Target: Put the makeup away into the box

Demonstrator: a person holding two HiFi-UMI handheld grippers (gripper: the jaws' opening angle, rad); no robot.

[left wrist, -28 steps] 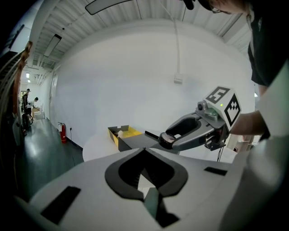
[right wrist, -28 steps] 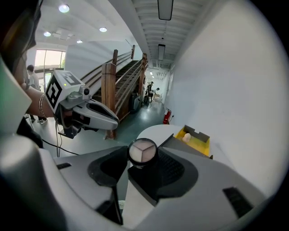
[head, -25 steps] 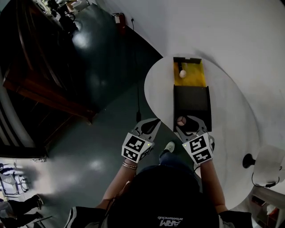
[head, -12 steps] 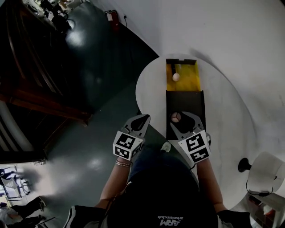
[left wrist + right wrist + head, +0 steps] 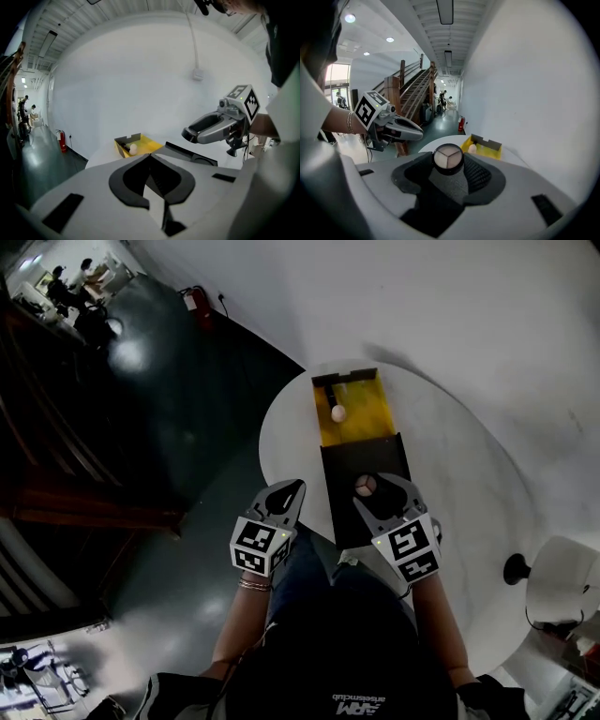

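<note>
White table, yellow box; dark, apparently polished floor.

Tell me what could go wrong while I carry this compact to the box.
1. The right gripper grips the compact by its rim, near the jaw tips only. It could slip out and fall on the black flap, short of the box.
2. The box holds a sponge and a dark stick. A careless drop might land the compact on them.
</note>
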